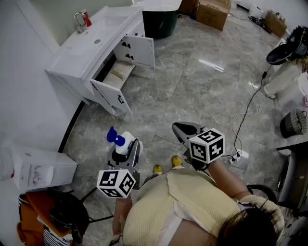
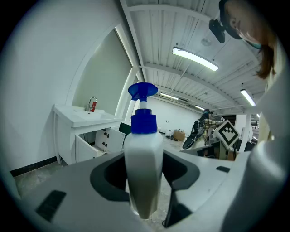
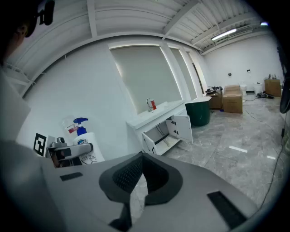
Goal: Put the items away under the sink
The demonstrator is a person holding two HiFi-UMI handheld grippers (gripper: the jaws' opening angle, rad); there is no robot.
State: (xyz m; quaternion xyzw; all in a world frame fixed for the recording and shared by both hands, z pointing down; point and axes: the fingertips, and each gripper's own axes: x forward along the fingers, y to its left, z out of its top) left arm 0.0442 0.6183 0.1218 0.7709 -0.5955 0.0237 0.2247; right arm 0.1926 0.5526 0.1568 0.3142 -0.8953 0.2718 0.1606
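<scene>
A white bottle (image 1: 124, 142) with a blue pump top stands upright in my left gripper (image 1: 123, 153), which is shut on its body. The left gripper view shows the bottle (image 2: 143, 167) clamped between the jaws, pump pointing up. My right gripper (image 1: 186, 129) is held beside it, to the right, jaws shut with nothing in them; its tips (image 3: 141, 154) meet. Ahead to the left stands the white sink cabinet (image 1: 91, 45), with both doors (image 1: 136, 49) swung open and a bare shelf (image 1: 117, 75) inside. The cabinet (image 3: 164, 128) and the bottle (image 3: 87, 144) also appear in the right gripper view.
A tap and a red item (image 1: 86, 18) sit on the sink top. A water dispenser (image 1: 37, 169) stands at the left wall. Behind the cabinet is a dark green bin (image 1: 160, 21), with cardboard boxes (image 1: 212, 12) beyond. A cable and power strip (image 1: 239, 154) lie on the marble floor at right.
</scene>
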